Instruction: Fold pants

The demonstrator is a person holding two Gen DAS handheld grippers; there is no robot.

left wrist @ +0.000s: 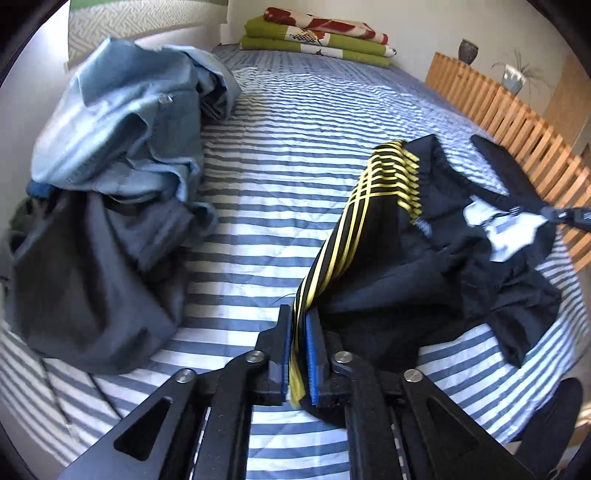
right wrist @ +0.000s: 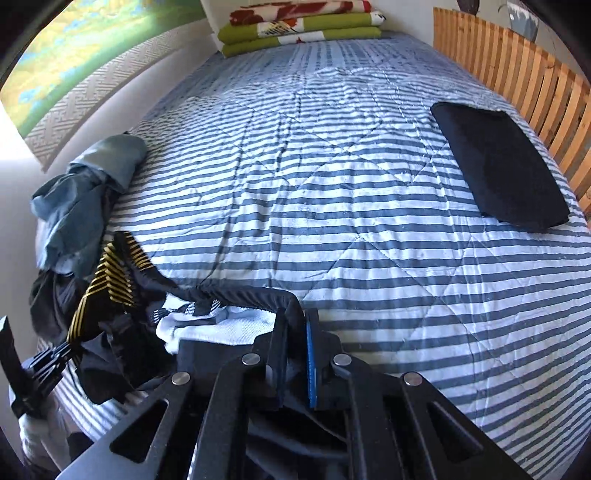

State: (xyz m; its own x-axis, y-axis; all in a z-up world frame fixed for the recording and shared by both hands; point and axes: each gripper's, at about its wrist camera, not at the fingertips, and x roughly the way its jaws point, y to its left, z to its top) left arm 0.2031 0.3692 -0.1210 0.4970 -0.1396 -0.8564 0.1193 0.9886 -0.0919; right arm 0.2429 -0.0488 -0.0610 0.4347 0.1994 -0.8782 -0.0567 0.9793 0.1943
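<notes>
Black pants with a yellow-striped side panel and a white lining lie crumpled on the striped bed. My left gripper is shut on the striped panel, which runs between its blue pads. In the right wrist view the same pants stretch leftward, and my right gripper is shut on the black waistband. The left gripper shows at the far left of that view, clamped on the yellow stripes. The right gripper's tip appears at the right edge of the left wrist view, pinching the waistband.
A heap of light blue and dark grey clothes lies on the bed's left. A folded black garment rests near the wooden slatted rail. Folded green and red blankets sit at the far end of the striped quilt.
</notes>
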